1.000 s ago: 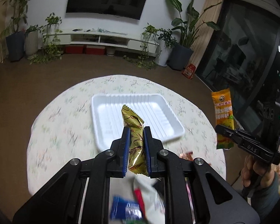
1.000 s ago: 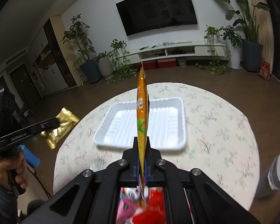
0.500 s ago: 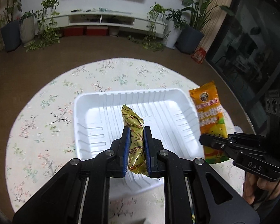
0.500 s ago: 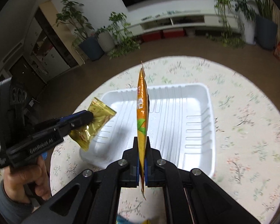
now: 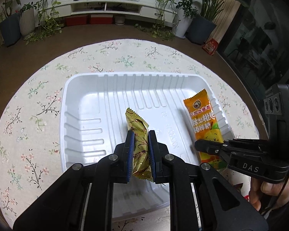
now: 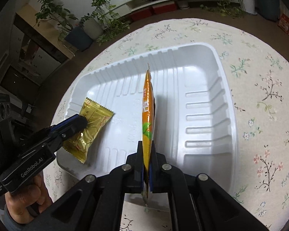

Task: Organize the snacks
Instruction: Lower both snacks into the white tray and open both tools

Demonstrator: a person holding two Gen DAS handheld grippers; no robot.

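A: What's the biggest thing in view?

B: The round tabletop [image 5: 38,100] under a floral cloth. On it sits a white ribbed plastic tray [image 5: 106,104], bare inside.

A: And the hand-held grippers?

B: The left hand-held gripper [image 5: 140,150] is clamped on a gold foil snack packet [image 5: 138,132], blue pads pressing on both sides. From the right wrist view, that packet [image 6: 90,125] hangs over the tray's [image 6: 202,88] left end, above the rim.

A: The other one?

B: The right hand-held gripper [image 6: 148,165] is pinched tight on an orange snack packet [image 6: 147,115], held edge-on and upright over the middle of the tray. From the left wrist view the same orange packet [image 5: 204,123] shows its printed face, over the tray's right side, with the right hand-held gripper [image 5: 202,148] gripping its lower part.

A: Are the packets touching the tray?

B: I can't tell. The two packets are well apart.
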